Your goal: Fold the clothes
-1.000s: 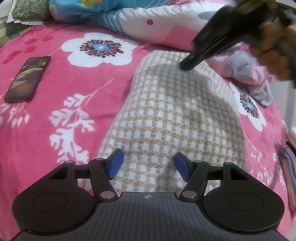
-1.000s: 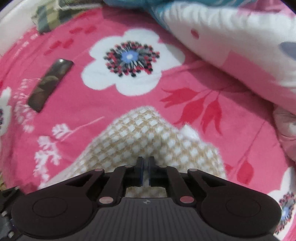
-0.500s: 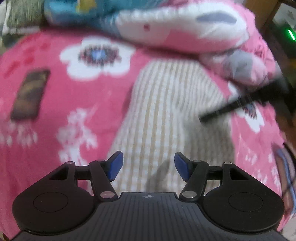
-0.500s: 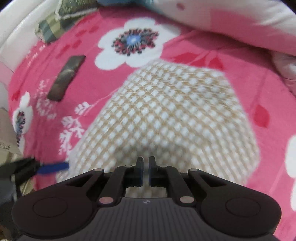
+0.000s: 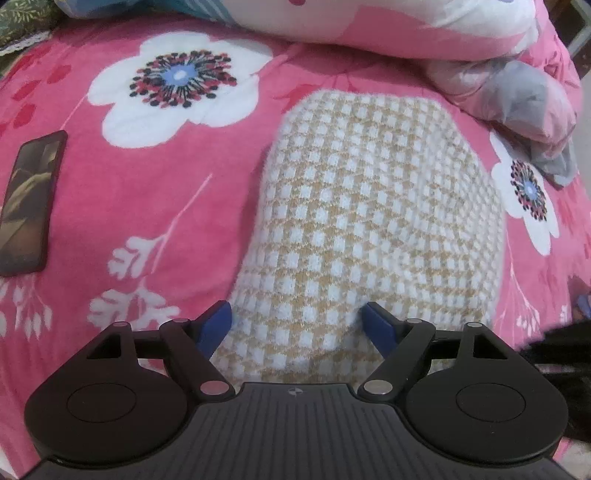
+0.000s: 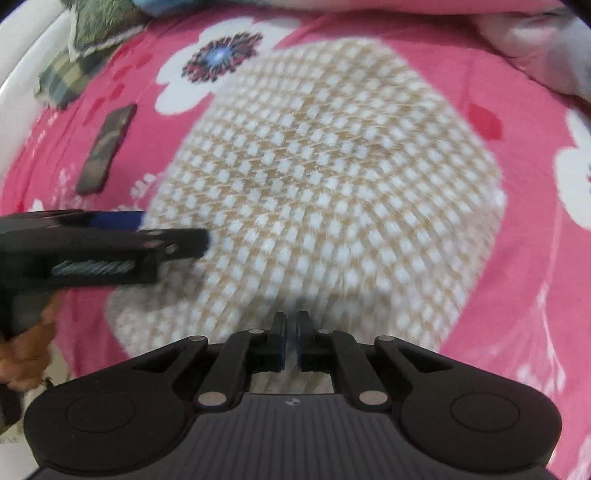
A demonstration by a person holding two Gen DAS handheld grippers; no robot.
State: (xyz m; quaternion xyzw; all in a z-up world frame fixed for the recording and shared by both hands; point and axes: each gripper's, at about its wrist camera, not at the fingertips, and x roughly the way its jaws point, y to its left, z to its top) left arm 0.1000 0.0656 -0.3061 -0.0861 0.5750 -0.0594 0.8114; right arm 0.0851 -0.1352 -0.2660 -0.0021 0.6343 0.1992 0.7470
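Observation:
A beige-and-white checked knit garment (image 5: 369, 221) lies folded into a compact block on the pink floral bedspread (image 5: 147, 206); it also shows in the right wrist view (image 6: 325, 177). My left gripper (image 5: 297, 321) is open, its blue pads either side of the garment's near edge. It shows from the side in the right wrist view (image 6: 170, 236), at the garment's left edge. My right gripper (image 6: 290, 332) is shut at the garment's near edge; whether cloth is pinched between the pads is not visible.
A dark phone (image 5: 29, 199) lies on the bedspread to the left, also seen in the right wrist view (image 6: 107, 147). A bunched pink-and-white quilt (image 5: 406, 26) and a grey-pink cloth (image 5: 517, 99) lie behind. A green plaid cushion (image 6: 70, 70) sits far left.
My right gripper pulled back from the far side toward the near edge, staying shut, and the garment's far part now lies flat as a folded block. My left gripper stayed open at the near edge.

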